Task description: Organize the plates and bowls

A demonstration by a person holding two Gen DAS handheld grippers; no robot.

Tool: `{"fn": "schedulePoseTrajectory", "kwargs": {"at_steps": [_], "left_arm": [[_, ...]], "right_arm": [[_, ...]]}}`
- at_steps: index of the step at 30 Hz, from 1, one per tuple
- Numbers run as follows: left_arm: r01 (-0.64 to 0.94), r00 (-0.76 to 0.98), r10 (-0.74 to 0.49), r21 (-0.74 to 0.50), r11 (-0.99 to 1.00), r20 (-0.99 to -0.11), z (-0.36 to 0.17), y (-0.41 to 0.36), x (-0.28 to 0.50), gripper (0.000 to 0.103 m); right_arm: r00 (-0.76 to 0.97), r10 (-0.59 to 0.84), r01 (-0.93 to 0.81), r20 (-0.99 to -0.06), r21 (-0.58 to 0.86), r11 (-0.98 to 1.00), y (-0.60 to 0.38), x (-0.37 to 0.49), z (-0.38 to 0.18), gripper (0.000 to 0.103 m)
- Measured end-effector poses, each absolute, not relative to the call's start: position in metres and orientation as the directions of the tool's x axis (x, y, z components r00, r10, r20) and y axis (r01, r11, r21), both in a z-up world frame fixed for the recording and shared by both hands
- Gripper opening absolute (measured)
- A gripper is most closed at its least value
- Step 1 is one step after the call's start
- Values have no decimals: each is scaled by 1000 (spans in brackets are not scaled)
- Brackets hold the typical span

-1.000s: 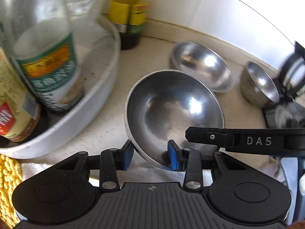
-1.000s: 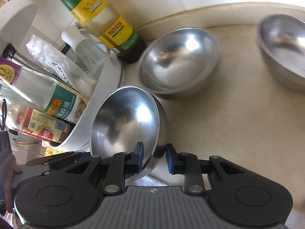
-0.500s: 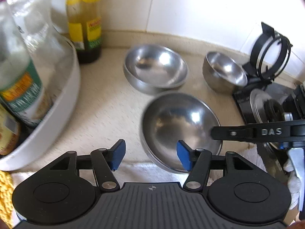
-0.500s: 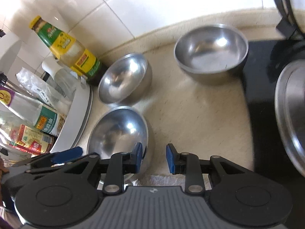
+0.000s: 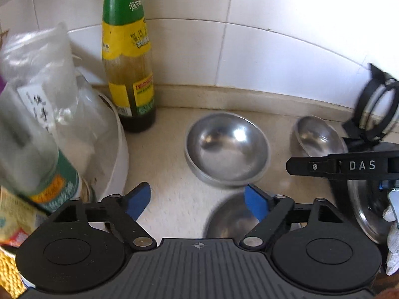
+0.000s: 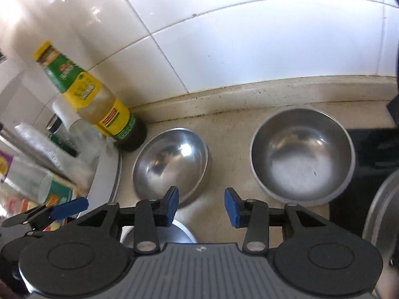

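Observation:
Three steel bowls stand on the beige counter. A wide shallow bowl (image 5: 228,149) (image 6: 170,162) sits near the wall. A deeper bowl (image 5: 318,137) (image 6: 301,154) sits to its right. A third bowl (image 5: 229,220) (image 6: 179,231) rests on the counter just under both grippers, mostly hidden by them. My left gripper (image 5: 198,201) is open and empty above it. My right gripper (image 6: 201,205) is open and empty too. The right gripper's finger (image 5: 324,165) shows in the left wrist view.
A sauce bottle (image 5: 127,69) (image 6: 99,107) stands by the tiled wall. A white tray (image 5: 117,154) with bottles and a plastic bag is at the left. A black stove with a steel lid (image 6: 381,224) is at the right.
Both grippers let go of the near bowl, opened wide and rose back from it. The bowl now lies flat on the counter below them.

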State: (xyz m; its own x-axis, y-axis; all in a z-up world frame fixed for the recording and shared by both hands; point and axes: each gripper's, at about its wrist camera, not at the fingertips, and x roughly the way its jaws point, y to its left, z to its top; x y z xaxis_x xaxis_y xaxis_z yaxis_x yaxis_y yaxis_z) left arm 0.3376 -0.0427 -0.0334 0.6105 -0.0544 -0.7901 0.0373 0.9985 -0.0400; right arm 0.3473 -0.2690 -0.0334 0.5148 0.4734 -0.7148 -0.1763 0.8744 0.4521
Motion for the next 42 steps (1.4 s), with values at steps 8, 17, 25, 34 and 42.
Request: {"fn": "schedulePoseTrajectory", "kwargs": {"at_steps": [8,17,25,34,42], "left_arm": [[-16,550,-30,-47,999,-835,-56,-42,380,90],[-33,538,-13,-36,999,-843,-76,-40,403,72],[-13,518,-41,-56,998,-854,-86,-36,411,49],[11,518,-75,-81,997,-852,-87,-39,413,42],[3,520,-77,-89,996,-851,-85,-35,409,46]], "right_arm": [[466,501,-180,-729,477,860,-256,387,-54,57],[450,500,-207,-740,458,864,-238,400,-59,59],[437,501,-216,-747,454,864,-236,401,-60,56],[426,521,-223,-740,472,853,-233,400,-56,56],[411,525,-198,-745,490,849,-232,407,-61,56]]}}
